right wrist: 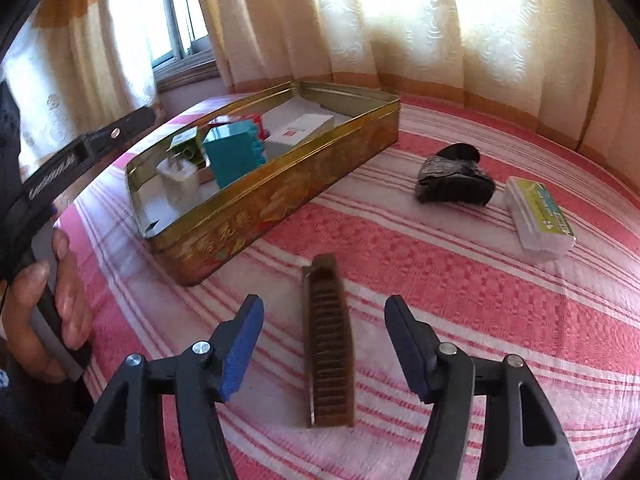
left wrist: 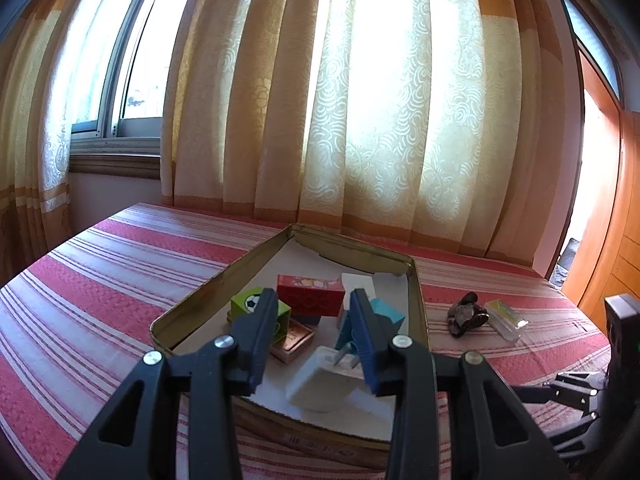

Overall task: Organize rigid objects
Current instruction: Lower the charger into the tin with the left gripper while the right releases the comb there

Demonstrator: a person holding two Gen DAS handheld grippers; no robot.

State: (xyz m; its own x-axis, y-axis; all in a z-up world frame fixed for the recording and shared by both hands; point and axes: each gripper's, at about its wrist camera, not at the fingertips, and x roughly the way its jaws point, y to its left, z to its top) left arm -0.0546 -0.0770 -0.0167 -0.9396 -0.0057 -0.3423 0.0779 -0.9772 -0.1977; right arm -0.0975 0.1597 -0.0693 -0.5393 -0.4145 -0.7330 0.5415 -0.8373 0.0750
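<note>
The brown comb [right wrist: 330,344] lies on the striped cloth [right wrist: 460,300] between the spread, empty fingers of the right gripper [right wrist: 324,334], its long axis running straight away from the claw, beside the tin [right wrist: 280,200]

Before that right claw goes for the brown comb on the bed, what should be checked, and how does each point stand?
1. right gripper open: ok, jaws stand apart with nothing pressed.
2. brown comb lined up between the jaws: ok, it lies lengthwise in the gap.
3. Comb free of neighbours: ok, apart from the gold tin.
4. Room in the tin: ok, bare lining shows at its far end.
5. left gripper out of the way: cannot tell, it hangs over the tin's near end.
6. Other loose items: not ok, dark bundle and clear case lie outside.
</note>
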